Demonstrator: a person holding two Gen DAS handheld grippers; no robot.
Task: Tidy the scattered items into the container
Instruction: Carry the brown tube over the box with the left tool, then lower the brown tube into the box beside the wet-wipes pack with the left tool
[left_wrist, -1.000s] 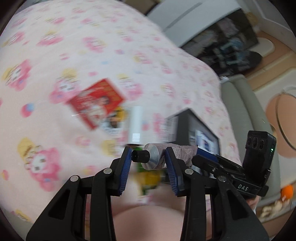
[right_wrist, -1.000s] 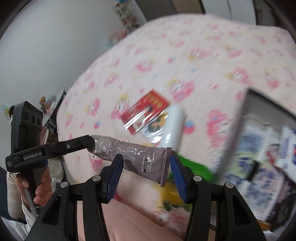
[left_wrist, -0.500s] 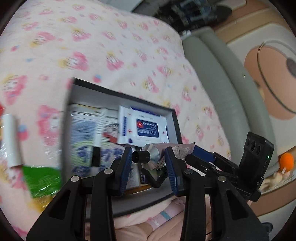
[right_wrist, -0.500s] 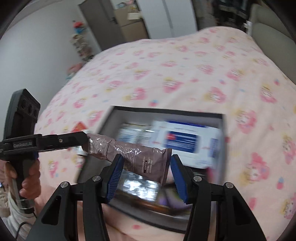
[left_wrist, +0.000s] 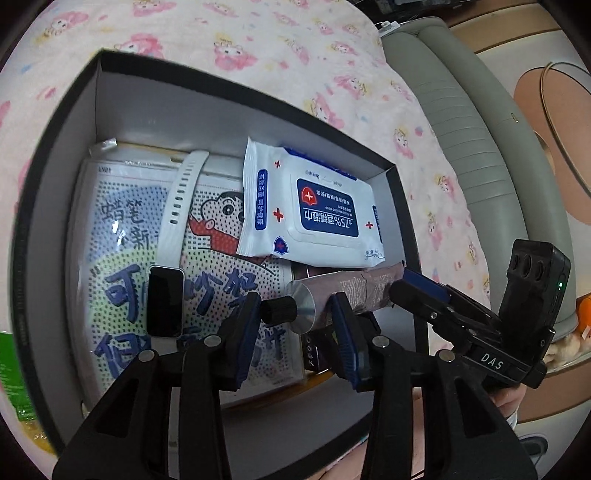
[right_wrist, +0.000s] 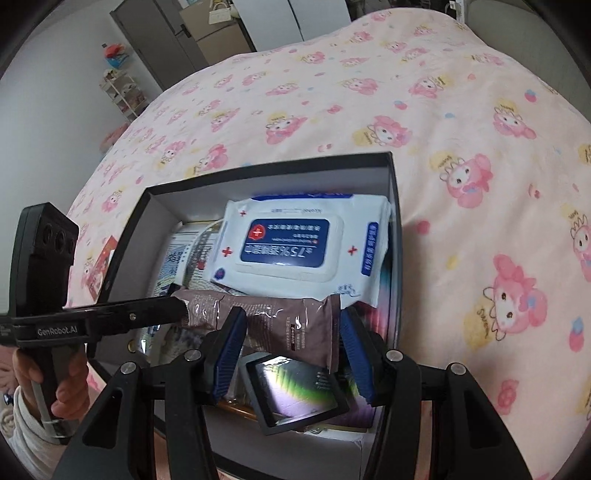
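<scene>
Tube (left_wrist: 347, 295) of cream, brownish with a black cap and a crimped tail, hangs in the air over the open black box (left_wrist: 66, 110), held at both ends. The left gripper (left_wrist: 293, 325) has its fingers about the cap end, the neck and shoulder sitting between the blue pads; those fingers are opening slightly at this moment, though the tube is still between them. The right gripper (right_wrist: 291, 343) grasps the flat tail end (right_wrist: 295, 328), its pads pressed against the foil on both sides.

Below the tube the box already holds a pack of alcohol wipes (left_wrist: 314, 210), a white smartwatch (left_wrist: 166, 291) lying on a cartoon-printed packet (left_wrist: 125, 229), and a glossy dark card (right_wrist: 295, 387) near the front wall. The box sits on a bed with a pink cartoon blanket (right_wrist: 461, 129). A green packet (left_wrist: 11, 376) shows at the left edge outside the box, and a red packet (right_wrist: 99, 266) lies on the blanket beyond it.

My reading is that the step in hand is the drop: the tube is over the box and ready to go in. Next, both grippers should lower it toward the free strip in front of the wipes and let go together, so neither end swings or tips over the wall.
</scene>
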